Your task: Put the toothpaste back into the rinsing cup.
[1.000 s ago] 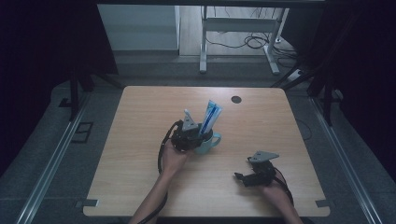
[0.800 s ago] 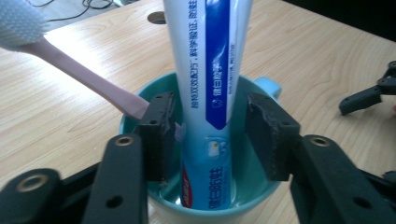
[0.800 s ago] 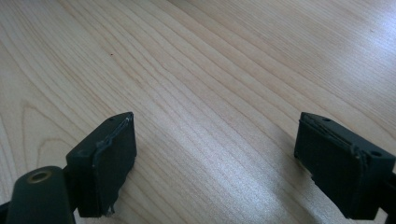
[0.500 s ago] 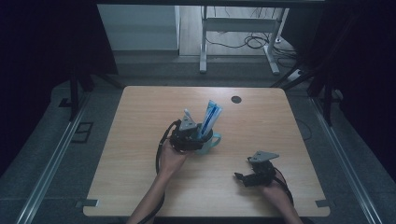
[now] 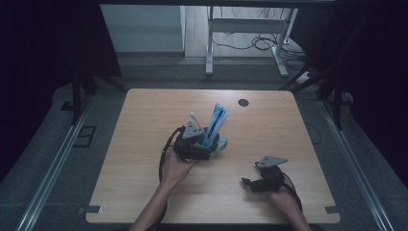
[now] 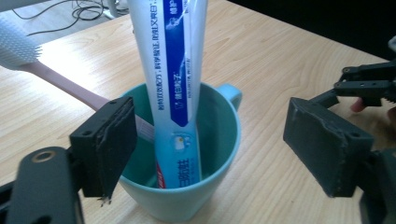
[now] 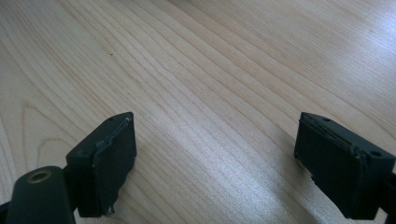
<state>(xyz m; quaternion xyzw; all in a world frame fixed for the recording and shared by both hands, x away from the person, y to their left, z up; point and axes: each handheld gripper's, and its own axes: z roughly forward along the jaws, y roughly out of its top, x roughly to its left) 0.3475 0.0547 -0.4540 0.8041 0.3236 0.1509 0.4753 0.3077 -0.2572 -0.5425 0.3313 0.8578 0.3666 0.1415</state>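
Note:
A teal mug (image 6: pixel 205 154) (image 5: pixel 217 143) stands upright near the table's middle. Inside it lean a blue-and-white toothpaste tube (image 6: pixel 175 70) (image 5: pixel 216 122) and a pink-handled toothbrush (image 6: pixel 51 74) (image 5: pixel 194 117) with a white head. My left gripper (image 6: pixel 212 140) (image 5: pixel 192 142) is open; its jaws sit on either side of the mug's rim without pressing on it. My right gripper (image 7: pixel 217 163) (image 5: pixel 262 180) is open over bare wood at the front right, nothing between its jaws. It also appears far off in the left gripper view (image 6: pixel 369 84).
The wooden table (image 5: pixel 144 125) has a dark round cable hole (image 5: pixel 243 102) near its far edge. Beyond the table are a metal desk frame (image 5: pixel 240 29) and cables on the floor. Rails run along both sides of the table.

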